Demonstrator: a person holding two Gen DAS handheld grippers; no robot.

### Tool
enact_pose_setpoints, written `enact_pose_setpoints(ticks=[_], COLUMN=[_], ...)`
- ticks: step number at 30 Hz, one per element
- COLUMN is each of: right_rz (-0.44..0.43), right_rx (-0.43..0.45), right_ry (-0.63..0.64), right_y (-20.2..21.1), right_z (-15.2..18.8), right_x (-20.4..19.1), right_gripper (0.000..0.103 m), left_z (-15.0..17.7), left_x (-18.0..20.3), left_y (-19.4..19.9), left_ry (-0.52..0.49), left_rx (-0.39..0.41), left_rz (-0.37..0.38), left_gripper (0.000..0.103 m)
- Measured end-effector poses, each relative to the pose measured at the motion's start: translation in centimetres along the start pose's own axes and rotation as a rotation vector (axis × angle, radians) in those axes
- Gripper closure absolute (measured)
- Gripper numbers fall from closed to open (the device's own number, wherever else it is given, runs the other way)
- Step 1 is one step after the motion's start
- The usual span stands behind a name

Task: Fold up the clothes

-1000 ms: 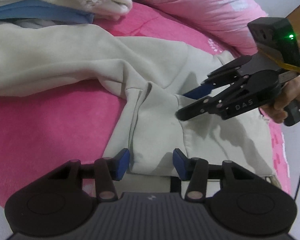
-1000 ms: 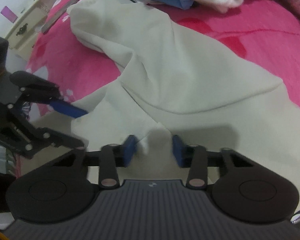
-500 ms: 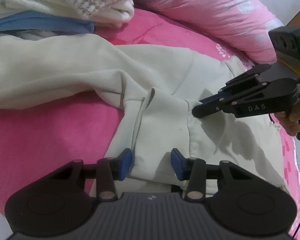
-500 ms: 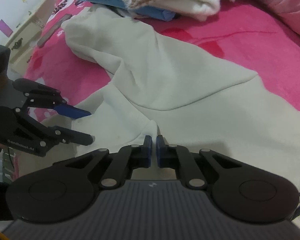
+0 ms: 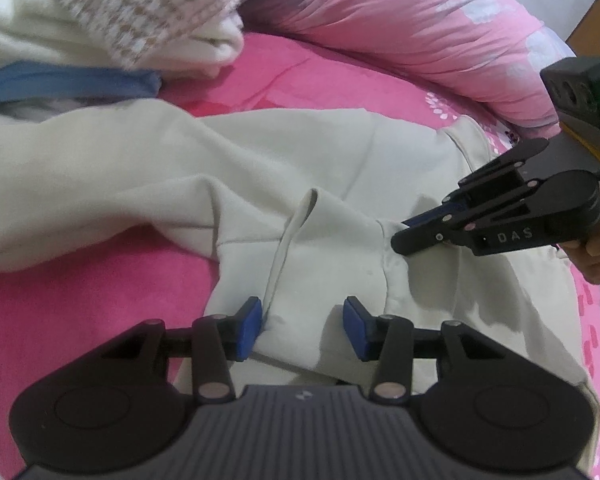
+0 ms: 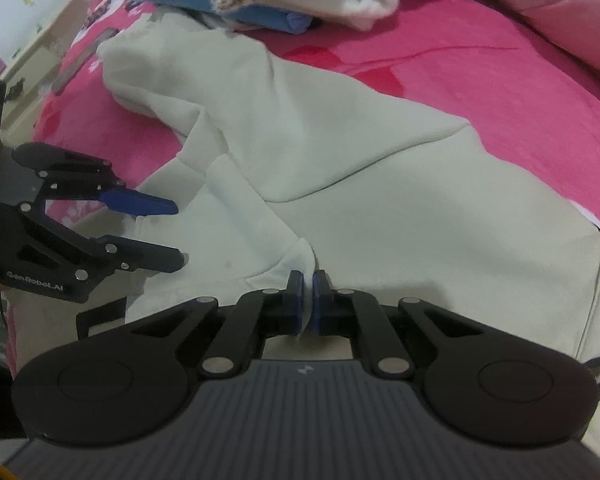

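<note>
A cream sweatshirt [image 5: 148, 168] is spread across the pink bed [image 5: 72, 292], near a stack of folded clothes [image 5: 112, 16] at the far left and a pink pillow [image 5: 400, 28] at the far right. A raised fold of its fabric is pinched between the closed jaws of the right gripper [image 6: 307, 300]. The left gripper [image 5: 302, 330] is held with its jaws partly apart around a bunched sleeve cuff, the left pad [image 5: 247, 330] touching the cloth, the right one clear.
</note>
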State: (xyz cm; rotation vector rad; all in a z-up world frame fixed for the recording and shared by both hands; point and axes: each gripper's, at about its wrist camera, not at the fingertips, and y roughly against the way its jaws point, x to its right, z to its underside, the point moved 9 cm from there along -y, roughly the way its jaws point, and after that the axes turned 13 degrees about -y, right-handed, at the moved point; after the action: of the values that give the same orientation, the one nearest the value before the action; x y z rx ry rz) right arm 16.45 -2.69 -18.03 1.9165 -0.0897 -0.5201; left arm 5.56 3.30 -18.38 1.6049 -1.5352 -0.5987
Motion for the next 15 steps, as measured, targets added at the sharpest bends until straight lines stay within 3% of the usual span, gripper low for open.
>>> enact_pose_setpoints(ticks=[2, 7, 12, 15], right_rz=[-0.003, 0.026, 0.305, 0.406], right_rx=[0.02, 0.151, 0.288, 0.326], right_ry=[-0.032, -0.125, -0.263, -0.3], right_y=[0.1, 3.7, 12.1, 16.6], right_z=[0.0, 0.0, 4.8, 9.0], right_x=[0.3, 2.1, 9.3, 11.5], right_gripper=[0.096, 0.063, 0.063, 0.064], left_z=[0.0, -0.2, -1.2, -1.7], left_x=[0.2, 0.5, 0.8, 2.2], left_y=[0.0, 0.9, 2.8, 3.3], left_ry=[-0.02, -0.059, -0.093, -0.181], left_rx=[-0.003, 0.007, 0.089, 0.125], left_rz=[-0.016, -0.06, -0.156, -0.212], left_gripper=[0.057, 0.054, 0.05, 0.05])
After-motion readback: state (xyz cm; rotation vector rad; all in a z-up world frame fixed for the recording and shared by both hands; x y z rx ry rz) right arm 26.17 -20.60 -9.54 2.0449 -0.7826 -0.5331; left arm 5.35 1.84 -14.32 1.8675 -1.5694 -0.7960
